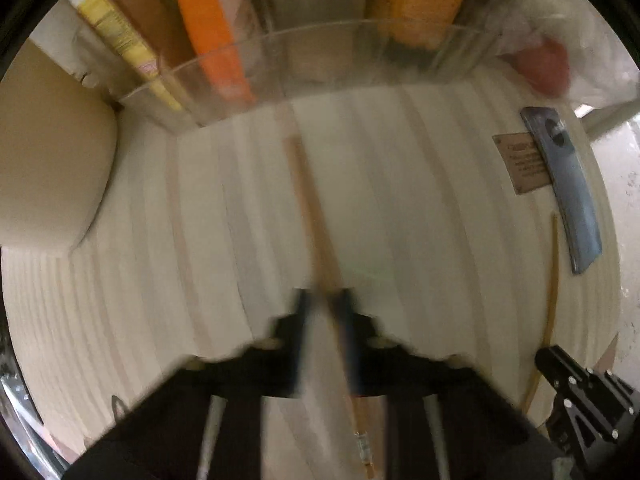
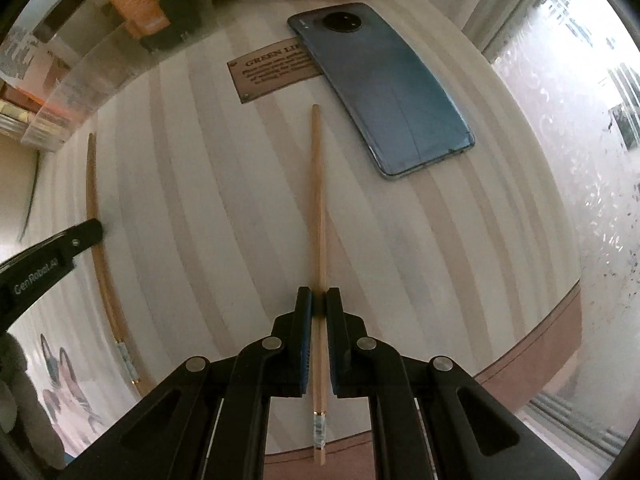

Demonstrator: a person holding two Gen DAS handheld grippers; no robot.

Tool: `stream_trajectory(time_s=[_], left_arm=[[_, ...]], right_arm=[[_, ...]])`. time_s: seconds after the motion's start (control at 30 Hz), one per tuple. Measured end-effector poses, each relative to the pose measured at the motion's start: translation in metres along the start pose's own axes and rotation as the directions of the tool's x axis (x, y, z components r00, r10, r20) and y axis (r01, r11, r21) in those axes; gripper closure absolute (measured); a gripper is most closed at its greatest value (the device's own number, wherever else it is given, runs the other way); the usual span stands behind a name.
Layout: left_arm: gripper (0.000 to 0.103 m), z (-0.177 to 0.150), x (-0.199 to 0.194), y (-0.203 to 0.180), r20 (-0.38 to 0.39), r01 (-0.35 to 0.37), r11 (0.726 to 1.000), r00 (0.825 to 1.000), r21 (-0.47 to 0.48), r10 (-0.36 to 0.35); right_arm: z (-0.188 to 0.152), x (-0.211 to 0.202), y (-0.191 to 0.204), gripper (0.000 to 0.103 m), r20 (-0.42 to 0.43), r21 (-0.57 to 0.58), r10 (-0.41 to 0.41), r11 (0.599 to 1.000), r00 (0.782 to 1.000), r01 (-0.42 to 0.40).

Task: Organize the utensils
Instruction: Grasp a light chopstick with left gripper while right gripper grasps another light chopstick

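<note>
Two wooden chopsticks lie on a round, white striped table (image 2: pixel 200 200). In the left wrist view, which is blurred, my left gripper (image 1: pixel 324 300) points down and is shut on one chopstick (image 1: pixel 308 200), which runs between the pads. My right gripper (image 2: pixel 319 296) is shut on the other chopstick (image 2: pixel 318 184), gripping it nearer its banded end. That second chopstick (image 1: pixel 552 280) shows at the right edge of the left wrist view, with the right gripper (image 1: pixel 560 364) on it. The left one (image 2: pixel 93 200) shows at the left of the right wrist view, beside one of my left gripper's fingers (image 2: pixel 80 236).
A blue phone (image 2: pixel 384 88) lies face down at the table's far side, partly over a brown plaque (image 2: pixel 272 72). A clear plastic bin (image 1: pixel 280 60) holding boxes stands at the back. A plastic bag (image 1: pixel 544 64) with something red sits beside it. The table edge (image 2: pixel 540 340) is close on the right.
</note>
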State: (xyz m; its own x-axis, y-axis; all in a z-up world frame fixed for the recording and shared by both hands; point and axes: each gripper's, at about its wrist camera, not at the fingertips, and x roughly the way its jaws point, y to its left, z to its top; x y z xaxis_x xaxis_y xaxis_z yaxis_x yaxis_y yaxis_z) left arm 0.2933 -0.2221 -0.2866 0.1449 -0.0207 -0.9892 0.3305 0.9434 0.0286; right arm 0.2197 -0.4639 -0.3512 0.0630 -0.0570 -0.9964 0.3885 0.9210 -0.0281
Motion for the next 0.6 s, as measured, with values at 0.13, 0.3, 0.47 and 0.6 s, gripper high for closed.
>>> stream_trajectory(time_s=[0.13, 0.3, 0.47, 0.6], left_arm=[[0.099, -0.018, -0.007, 0.030, -0.001, -0.039, 0.999, 0.999, -0.006, 0.039], [0.099, -0.064, -0.019, 0.115, -0.043, -0.094, 0.987, 0.995, -0.128, 0.089], [0.099, -0.111, -0.030, 0.191, -0.098, -0.121, 0.948, 0.991, -0.295, 0.096], [0.099, -0.125, -0.037, 0.213, -0.085, -0.092, 0.927, 0.994, -0.363, 0.065]], right_arm=[[0.000, -0.002, 0.029, 0.095, -0.019, -0.033, 0.053, 0.998, 0.998, -0.053], [-0.018, 0.000, 0.096, 0.095, -0.072, -0.150, 0.159, 0.974, 0.985, -0.168], [-0.048, -0.002, 0.161, 0.096, -0.119, -0.327, 0.151, 0.927, 0.981, -0.183], [-0.065, -0.003, 0.181, 0.095, -0.092, -0.423, 0.051, 0.902, 0.994, -0.085]])
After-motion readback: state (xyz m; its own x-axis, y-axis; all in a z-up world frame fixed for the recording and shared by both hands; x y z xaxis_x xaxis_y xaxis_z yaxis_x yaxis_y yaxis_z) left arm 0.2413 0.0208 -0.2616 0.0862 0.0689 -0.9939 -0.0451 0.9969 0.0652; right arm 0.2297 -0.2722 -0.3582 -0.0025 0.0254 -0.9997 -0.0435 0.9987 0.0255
